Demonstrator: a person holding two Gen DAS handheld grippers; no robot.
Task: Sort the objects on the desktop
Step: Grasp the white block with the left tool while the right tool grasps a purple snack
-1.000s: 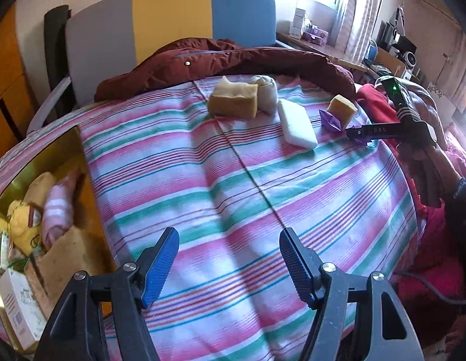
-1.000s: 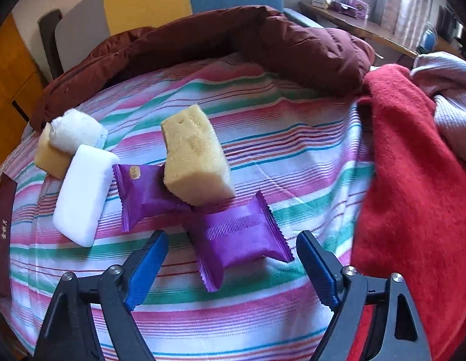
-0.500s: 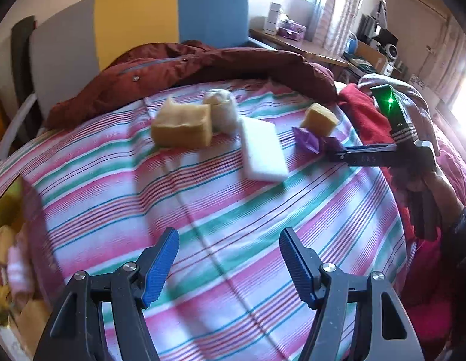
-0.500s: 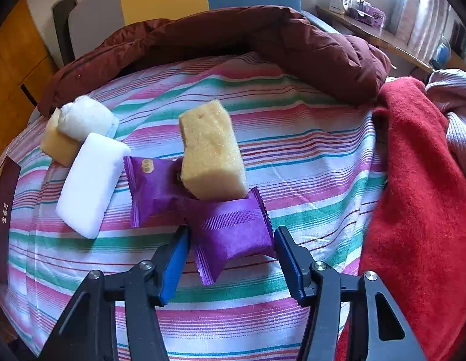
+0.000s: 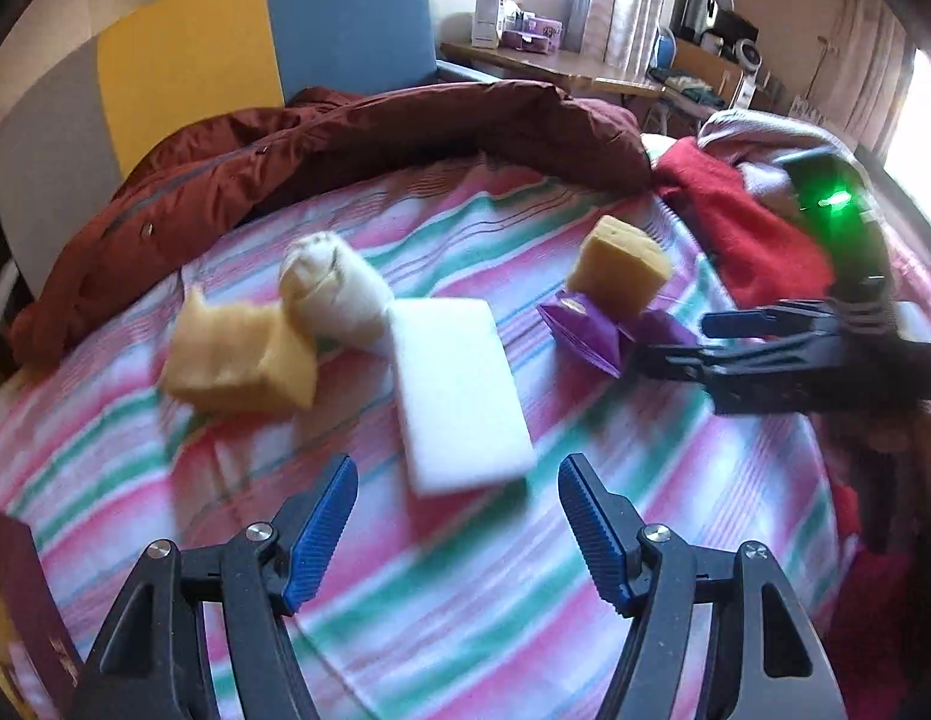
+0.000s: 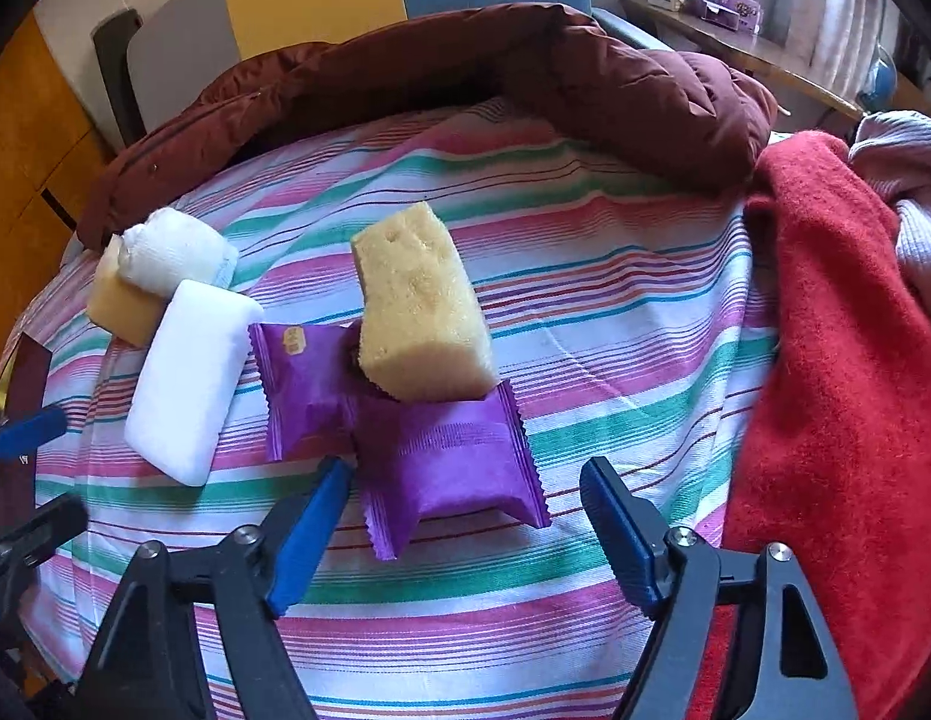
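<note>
**Right jaws lined up on the purple packet, left closing in on the white block**

Right gripper (image 6: 462, 531): jaws spread, nothing gripped. The near purple packet (image 6: 447, 468) sits right in front of the gap, its left edge by the left finger, so the spread looks sized to take it across its width. My read: next is push in and pinch. A yellow sponge (image 6: 420, 315) leans on the packet's 12 o'clock edge and on the second packet (image 6: 303, 384) at 10 o'clock, so a pull may tip the sponge.

Left gripper (image 5: 456, 528): jaws released, empty, aimed at the white block (image 5: 459, 390) at 12 o'clock. Another sponge (image 5: 240, 360) and a rolled cloth (image 5: 336, 291) lie at 10–11 o'clock, touching each other. All of it rests on the striped bed cover (image 5: 645, 480).

Versus half a second ago: right jaws are wider again; they had narrowed round the packet, which hasn't moved. Left view is closer in; the block is now just ahead of the fingers. Box (image 5: 21, 600) only clips in at 8 o'clock.
</note>
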